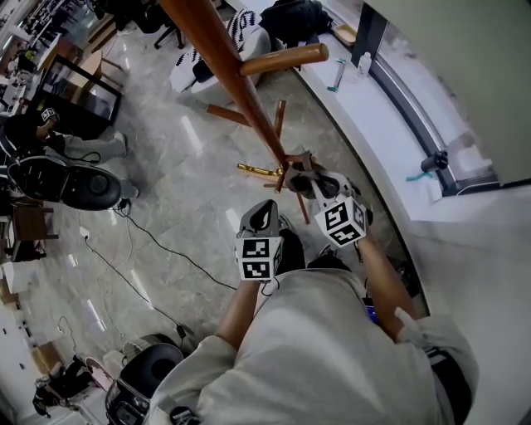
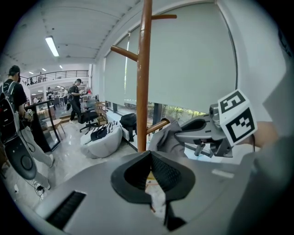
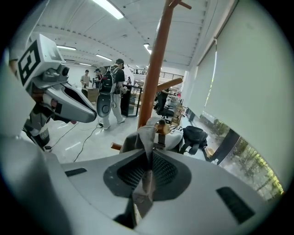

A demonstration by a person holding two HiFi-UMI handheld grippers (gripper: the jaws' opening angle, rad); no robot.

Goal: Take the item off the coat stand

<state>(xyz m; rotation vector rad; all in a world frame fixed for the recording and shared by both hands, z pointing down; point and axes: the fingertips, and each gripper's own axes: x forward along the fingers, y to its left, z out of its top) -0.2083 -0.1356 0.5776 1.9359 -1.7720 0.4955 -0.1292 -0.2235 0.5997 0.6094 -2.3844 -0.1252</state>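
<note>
The brown wooden coat stand (image 1: 222,50) rises in front of me, with a peg (image 1: 284,59) sticking out to the right. A grey cloth item (image 1: 299,159) hangs from a lower peg (image 2: 158,125) by the pole. My right gripper (image 1: 304,176) is at that peg, shut on a fold of the grey cloth (image 3: 144,135), which runs down between its pads (image 3: 161,170). In the left gripper view the right gripper (image 2: 178,136) touches the cloth (image 2: 165,137). My left gripper (image 1: 264,214) hovers just left of it, shut and holding nothing (image 2: 150,154).
A white window sill (image 1: 373,108) runs along the right with a bottle (image 1: 337,75) on it. A white beanbag (image 1: 241,37) and a black backpack (image 1: 294,17) lie beyond the stand. A cable (image 1: 158,241) crosses the floor; people stand at the left.
</note>
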